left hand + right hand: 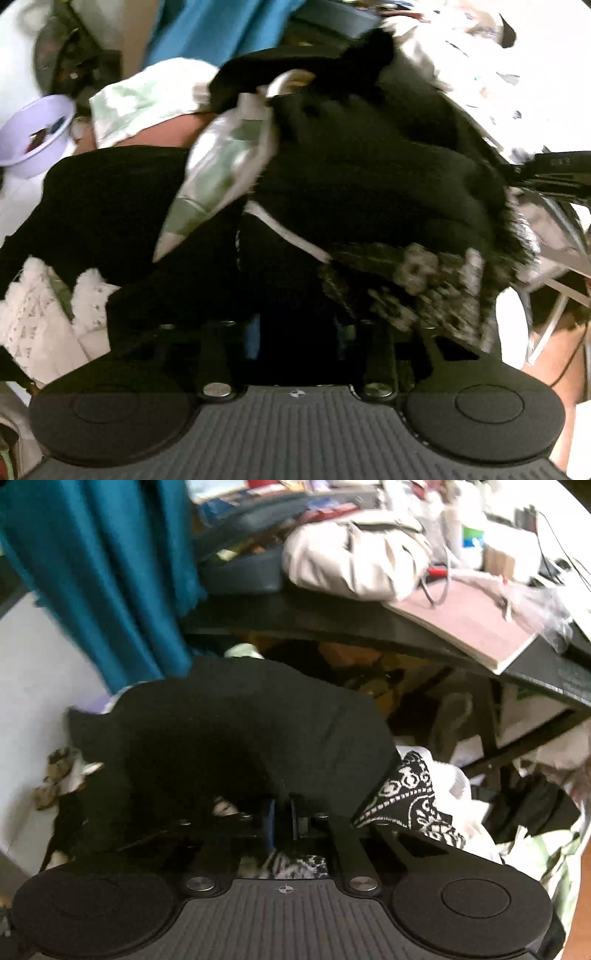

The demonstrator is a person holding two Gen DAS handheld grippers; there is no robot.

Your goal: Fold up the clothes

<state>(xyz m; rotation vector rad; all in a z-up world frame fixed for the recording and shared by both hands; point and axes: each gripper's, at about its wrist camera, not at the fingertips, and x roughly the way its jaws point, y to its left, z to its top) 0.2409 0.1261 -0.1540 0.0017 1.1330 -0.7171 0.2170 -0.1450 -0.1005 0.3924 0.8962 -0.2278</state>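
Note:
A black garment fills the middle of the left wrist view, heaped over other clothes. My left gripper is buried under its dark folds, so its fingers are hidden. A pale green and white cloth lies across the black one. In the right wrist view my right gripper is shut on an edge of the black garment, which hangs lifted in front of the camera. A black and white patterned cloth lies just right of the fingers and also shows in the left wrist view.
A lilac bowl sits at the far left. White lace fabric lies at the lower left. A teal curtain hangs at the back left. A cluttered dark table with a white bag stands behind; more clothes are piled at the right.

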